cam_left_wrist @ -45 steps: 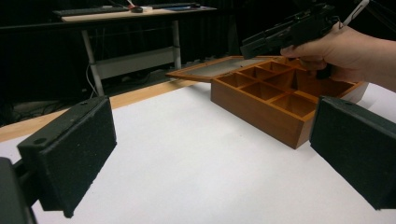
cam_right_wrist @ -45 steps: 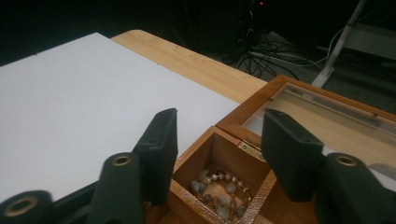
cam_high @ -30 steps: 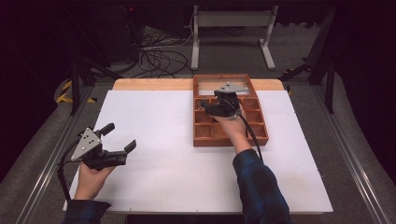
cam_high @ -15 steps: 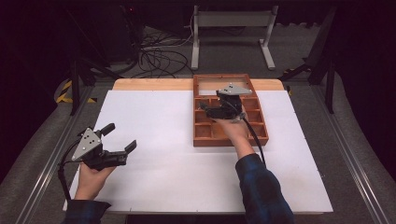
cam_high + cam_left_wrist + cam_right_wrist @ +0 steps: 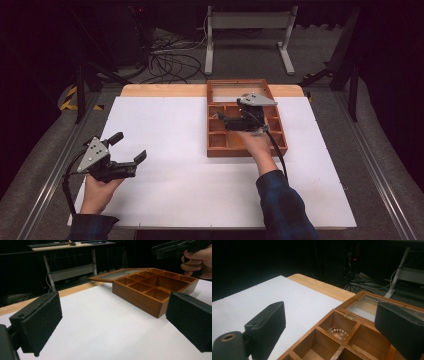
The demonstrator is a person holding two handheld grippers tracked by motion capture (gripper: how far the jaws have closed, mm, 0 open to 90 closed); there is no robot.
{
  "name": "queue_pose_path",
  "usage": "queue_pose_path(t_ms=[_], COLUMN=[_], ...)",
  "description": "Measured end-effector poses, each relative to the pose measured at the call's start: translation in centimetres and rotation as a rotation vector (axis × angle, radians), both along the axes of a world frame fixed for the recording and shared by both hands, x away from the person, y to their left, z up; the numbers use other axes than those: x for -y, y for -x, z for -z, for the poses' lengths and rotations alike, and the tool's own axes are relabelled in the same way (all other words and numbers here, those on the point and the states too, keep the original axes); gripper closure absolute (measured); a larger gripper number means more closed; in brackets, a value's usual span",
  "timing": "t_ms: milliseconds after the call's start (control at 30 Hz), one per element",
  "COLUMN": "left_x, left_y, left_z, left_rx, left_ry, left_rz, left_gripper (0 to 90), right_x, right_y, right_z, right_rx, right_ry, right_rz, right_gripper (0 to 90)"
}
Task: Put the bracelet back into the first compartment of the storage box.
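A brown wooden box [image 5: 280, 136] with several open compartments lies on the white tabletop, its glass lid [image 5: 235, 91] folded flat behind it. My right gripper [image 5: 225, 121] hovers over the box's back compartments, open and holding nothing. In the right gripper view a beaded bracelet [image 5: 337, 331] lies in a back compartment between and below the jaws of my right gripper [image 5: 329, 315]. My left gripper [image 5: 128, 147] is held above the table's near left part, open and empty. In the left gripper view it [image 5: 113, 305] faces the box [image 5: 140, 300], well short of it.
The white board [image 5: 170, 140] covers a wooden table whose bare edge [image 5: 165, 90] shows at the back. Cables [image 5: 170, 60] and a metal stand [image 5: 245, 30] sit on the floor beyond. A metal rail [image 5: 55, 170] runs along the left side.
My right gripper has drifted slightly to the right over the box. The left gripper has stayed in place.
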State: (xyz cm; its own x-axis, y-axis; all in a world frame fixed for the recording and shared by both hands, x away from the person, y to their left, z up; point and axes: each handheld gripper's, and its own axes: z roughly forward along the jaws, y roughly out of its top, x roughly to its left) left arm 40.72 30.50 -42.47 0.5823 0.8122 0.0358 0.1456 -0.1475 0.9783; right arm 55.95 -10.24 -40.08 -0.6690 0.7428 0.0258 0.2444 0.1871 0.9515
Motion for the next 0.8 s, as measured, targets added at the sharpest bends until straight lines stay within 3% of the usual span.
queue_pose_path(t_ms=[800], left_x=[0.1], left_y=[0.0], left_z=[0.0], left_rx=[0.004], left_ry=[-0.004], left_rz=[-0.001], left_gripper=[1.4], right_x=[3.7], right_y=[3.7], right_z=[0.2], right_rx=[0.025], right_ry=[-0.045], right_rz=[0.016], right_gripper=[2.8])
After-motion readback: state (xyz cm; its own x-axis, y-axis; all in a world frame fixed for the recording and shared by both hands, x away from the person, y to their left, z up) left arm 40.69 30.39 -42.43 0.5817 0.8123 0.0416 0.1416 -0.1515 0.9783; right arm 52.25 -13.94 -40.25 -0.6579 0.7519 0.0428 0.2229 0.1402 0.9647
